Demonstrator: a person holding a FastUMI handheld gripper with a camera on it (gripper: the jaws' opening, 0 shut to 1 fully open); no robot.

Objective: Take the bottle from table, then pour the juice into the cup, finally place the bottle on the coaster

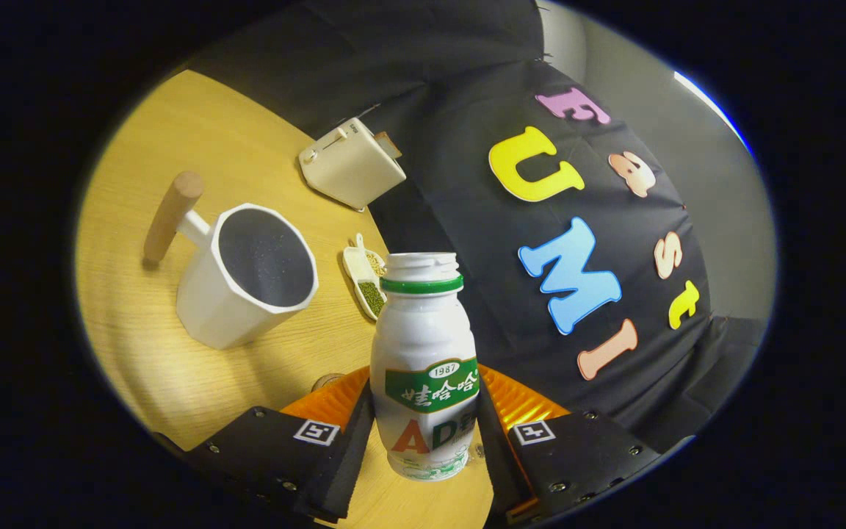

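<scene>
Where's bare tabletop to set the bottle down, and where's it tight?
The gripper is shut on the bottle. Bare table lies on the near side of the cup, and more beyond its wooden handle toward the toaster. It is crowded between cup and bottle, where the small dish sits, and the orange coaster behind the fingers.

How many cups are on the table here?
1: the white cup with a wooden handle, beyond the fingers, beside the bottle the gripper clamps. Others may be hidden.
</scene>
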